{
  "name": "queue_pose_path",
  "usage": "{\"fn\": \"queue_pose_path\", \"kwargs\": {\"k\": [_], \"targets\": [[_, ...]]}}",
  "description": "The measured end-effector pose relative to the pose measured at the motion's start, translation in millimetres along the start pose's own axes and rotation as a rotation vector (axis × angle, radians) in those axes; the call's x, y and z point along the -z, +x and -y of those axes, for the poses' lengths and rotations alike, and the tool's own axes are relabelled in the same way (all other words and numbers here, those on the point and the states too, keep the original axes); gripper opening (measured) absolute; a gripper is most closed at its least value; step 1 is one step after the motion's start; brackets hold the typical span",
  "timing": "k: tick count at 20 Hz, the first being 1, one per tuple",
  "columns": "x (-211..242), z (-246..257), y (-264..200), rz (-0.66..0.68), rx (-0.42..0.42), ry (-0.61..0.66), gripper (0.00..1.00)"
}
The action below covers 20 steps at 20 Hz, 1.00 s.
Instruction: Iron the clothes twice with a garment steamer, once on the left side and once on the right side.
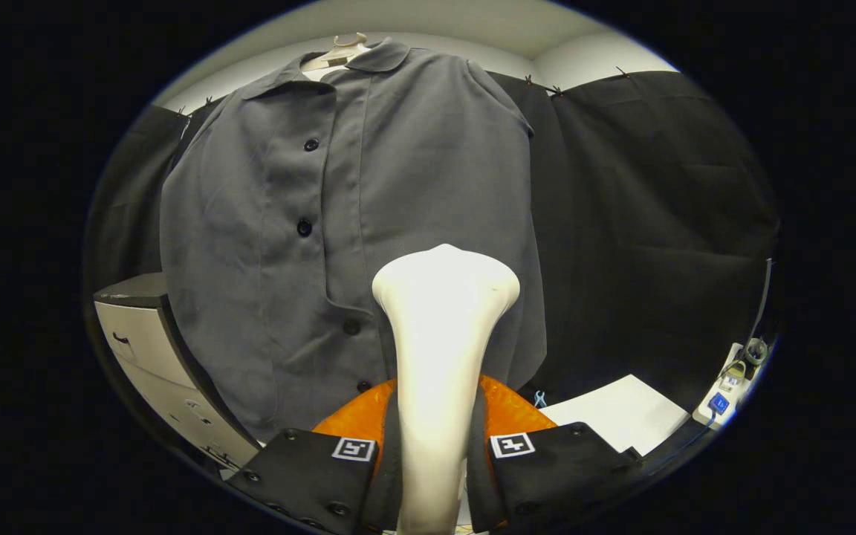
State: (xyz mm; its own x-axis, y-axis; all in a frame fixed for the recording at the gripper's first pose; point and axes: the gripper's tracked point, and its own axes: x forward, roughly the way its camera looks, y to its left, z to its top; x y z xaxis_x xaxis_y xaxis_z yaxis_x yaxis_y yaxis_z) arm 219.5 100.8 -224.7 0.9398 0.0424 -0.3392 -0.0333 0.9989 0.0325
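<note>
Gripper view: the gripper [434, 446] clamps both fingers on the neck of a white garment steamer [439, 334], its head raised just ahead of them against the lower front of a grey buttoned shirt [339, 215] hanging on a hanger [339, 50] beyond.

Grey shirt [398, 186] hangs on a pale hanger [339, 50], front facing out, collar at top, dark buttons running down the placket, buttoned closed. Fabric fairly smooth, soft folds on the side by the buttons. Steamer [439, 349]: cream-white, slim neck flaring to a wide rounded head, upright, clamped between both fingers of the gripper [434, 453]. Head sits against or just before the shirt's lower front, beside the placket; contact unclear.
</note>
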Motion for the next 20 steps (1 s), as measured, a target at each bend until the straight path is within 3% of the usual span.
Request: {"fn": "queue_pose_path", "kwargs": {"k": [9,20], "targets": [[18.9,0.3,-8.5,-0.039,0.024,0.027,0.43],[-73.9,-53.5,-77.6,0.144,-0.018,-0.003,0.42]]}}
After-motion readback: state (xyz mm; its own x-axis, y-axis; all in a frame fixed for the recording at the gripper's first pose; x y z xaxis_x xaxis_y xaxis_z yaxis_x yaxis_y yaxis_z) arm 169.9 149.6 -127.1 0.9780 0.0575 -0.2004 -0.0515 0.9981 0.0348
